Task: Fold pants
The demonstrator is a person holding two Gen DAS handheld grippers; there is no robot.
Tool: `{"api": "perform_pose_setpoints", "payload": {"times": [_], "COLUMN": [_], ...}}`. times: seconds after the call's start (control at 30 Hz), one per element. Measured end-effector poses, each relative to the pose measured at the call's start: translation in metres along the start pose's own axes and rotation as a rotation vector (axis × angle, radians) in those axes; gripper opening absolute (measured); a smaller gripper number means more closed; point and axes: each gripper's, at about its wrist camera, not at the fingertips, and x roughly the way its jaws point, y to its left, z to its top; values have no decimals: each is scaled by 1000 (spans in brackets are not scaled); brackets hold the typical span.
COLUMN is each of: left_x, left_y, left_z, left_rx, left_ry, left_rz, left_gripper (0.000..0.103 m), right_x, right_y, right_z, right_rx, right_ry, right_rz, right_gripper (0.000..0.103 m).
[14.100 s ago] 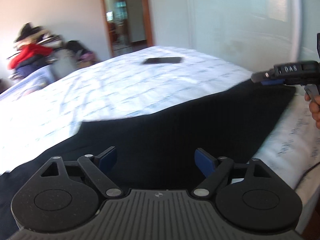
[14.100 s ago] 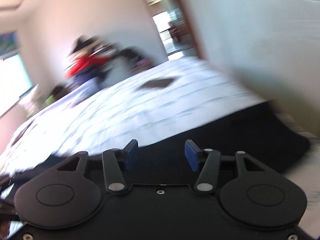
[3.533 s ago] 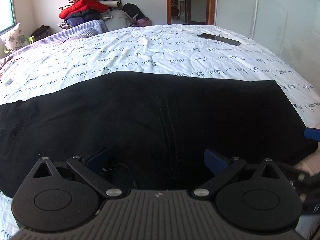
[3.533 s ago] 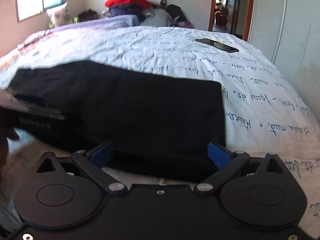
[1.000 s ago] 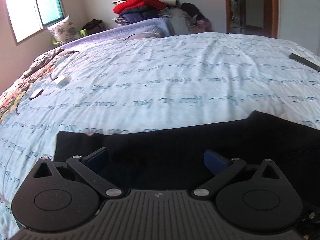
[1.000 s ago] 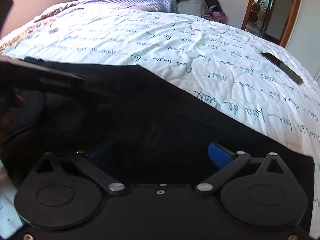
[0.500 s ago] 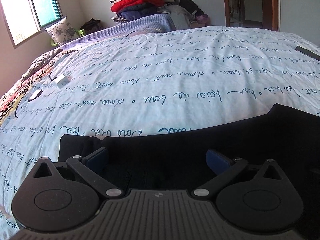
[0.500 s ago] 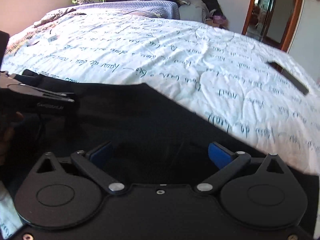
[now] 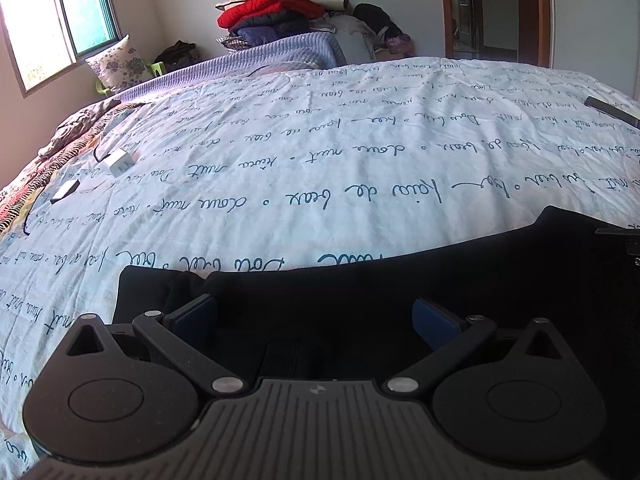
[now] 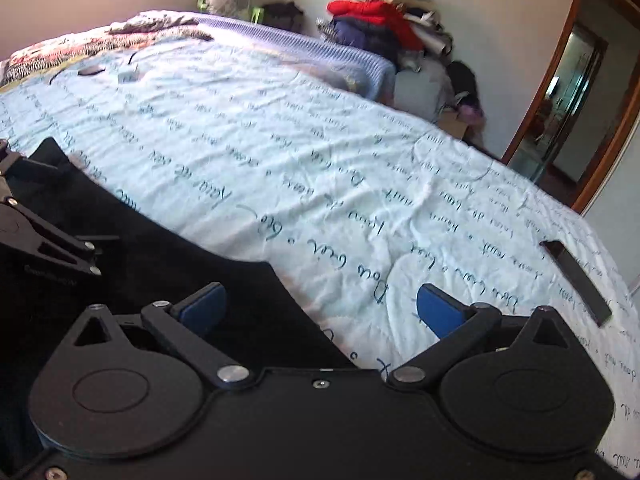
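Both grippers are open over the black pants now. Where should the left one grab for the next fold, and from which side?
Probably the far-left corner of the black pants, where the edge lies loose and slightly rumpled on the bedspread. Bring the left gripper in from the near side, one finger slipping under the edge; its jaws are wide open.

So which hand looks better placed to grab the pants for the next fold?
Probably the left. Its tool is open directly over the black pants near their end, while the right tool sits open across the pants' edge, partly over bare bedsheet.
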Motion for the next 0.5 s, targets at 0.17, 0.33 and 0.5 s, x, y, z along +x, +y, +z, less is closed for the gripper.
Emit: {"api": "perform_pose_setpoints", "payload": {"times": [0.17,0.33,0.5], "left_x": [-11,-19,-20], "left_y": [-4,-8,-6], "left_z": [1,-2,-2], "left_rx": [10,36,18], "left_ry": [-5,-10,0], "left_rz": [-31,-37,-50], "left_gripper": [102,102,102], "right_x": [18,32,49], "right_y": [-1,3,-6], "right_z": [0,2,9], "right_rx": [48,9,20], "right_ry": [22,43,75], "right_rz": [83,153,302], "right_gripper": [100,49,23]}}
